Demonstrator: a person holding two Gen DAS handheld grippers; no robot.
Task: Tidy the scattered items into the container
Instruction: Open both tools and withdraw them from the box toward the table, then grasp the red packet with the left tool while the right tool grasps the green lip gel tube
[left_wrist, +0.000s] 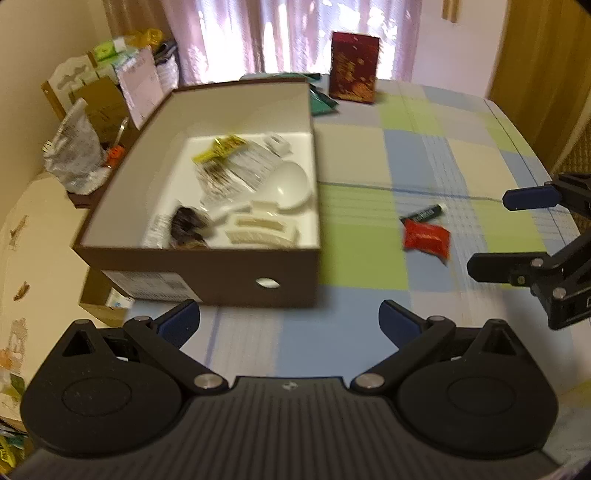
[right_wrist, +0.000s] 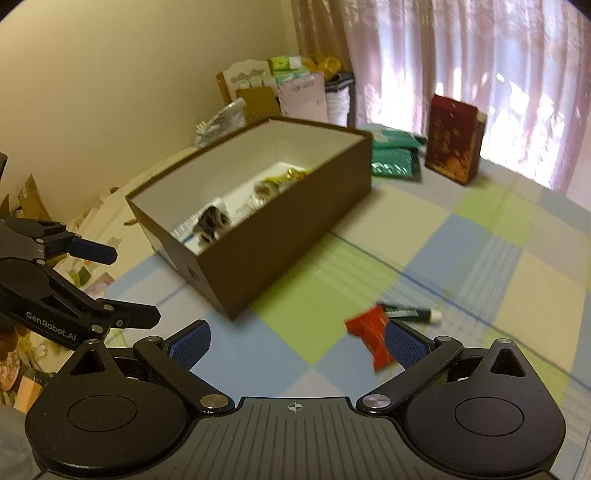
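While both grippers hang with fingers spread and empty, the crinkled red foil packet (right_wrist: 371, 341) lies on the checked tablecloth (right_wrist: 480, 258) just beside the right gripper (right_wrist: 297, 341)'s right finger. A green-and-black tube (right_wrist: 410, 314) lies just beyond. The left gripper (left_wrist: 290, 326) faces the brown cardboard box (left_wrist: 221, 273), left of both.

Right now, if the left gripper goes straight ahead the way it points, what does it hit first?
Probably the near wall of the brown box: the left gripper, open and empty, points at it over bare cloth. Depth is unclear.
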